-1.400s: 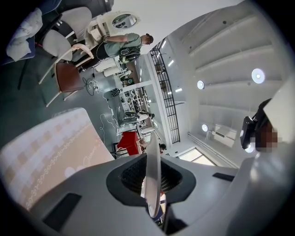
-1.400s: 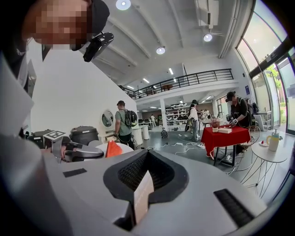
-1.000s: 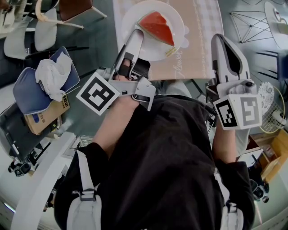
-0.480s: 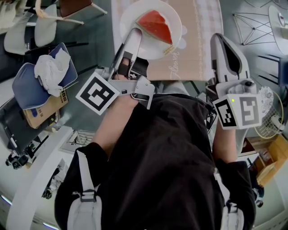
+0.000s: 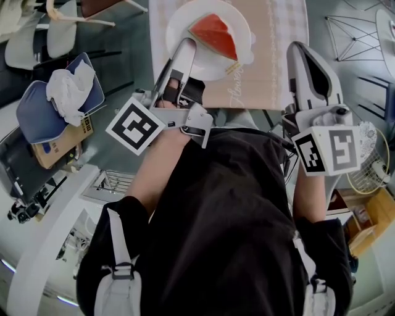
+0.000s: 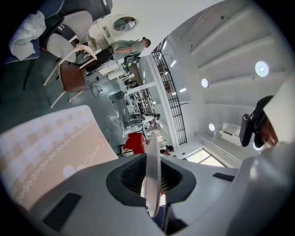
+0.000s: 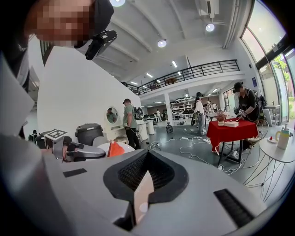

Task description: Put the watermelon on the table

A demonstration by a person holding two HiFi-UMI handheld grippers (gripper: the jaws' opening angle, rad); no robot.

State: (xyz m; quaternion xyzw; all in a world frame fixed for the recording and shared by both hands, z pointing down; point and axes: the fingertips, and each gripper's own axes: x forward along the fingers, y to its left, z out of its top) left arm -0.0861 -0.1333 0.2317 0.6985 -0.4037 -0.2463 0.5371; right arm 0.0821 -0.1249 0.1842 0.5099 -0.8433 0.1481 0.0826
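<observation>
A red watermelon wedge (image 5: 215, 34) lies on a white plate (image 5: 180, 18), which rests on a beige checked mat (image 5: 271, 55). My left gripper (image 5: 184, 50) is shut on the plate's near rim; in the left gripper view the thin white plate edge (image 6: 152, 170) stands pinched between the jaws of the left gripper (image 6: 154, 184). My right gripper (image 5: 297, 52) is shut on the mat's near right edge, and the mat's edge (image 7: 143, 196) shows between its jaws. From the right gripper view the wedge (image 7: 115, 149) and the left gripper (image 7: 78, 151) appear to the left.
On the floor at left stands a chair with a blue cushion (image 5: 37, 117), a white cloth (image 5: 71, 92) and a cardboard box (image 5: 58, 145). A wire-frame stand (image 5: 358, 31) and a fan (image 5: 367, 160) are at right. A red-clothed table (image 7: 233, 131) and standing people are farther off.
Both grips hold as before. The plate, mat and grippers keep their places in the head view, while the chair and box at left have drifted slightly up the picture.
</observation>
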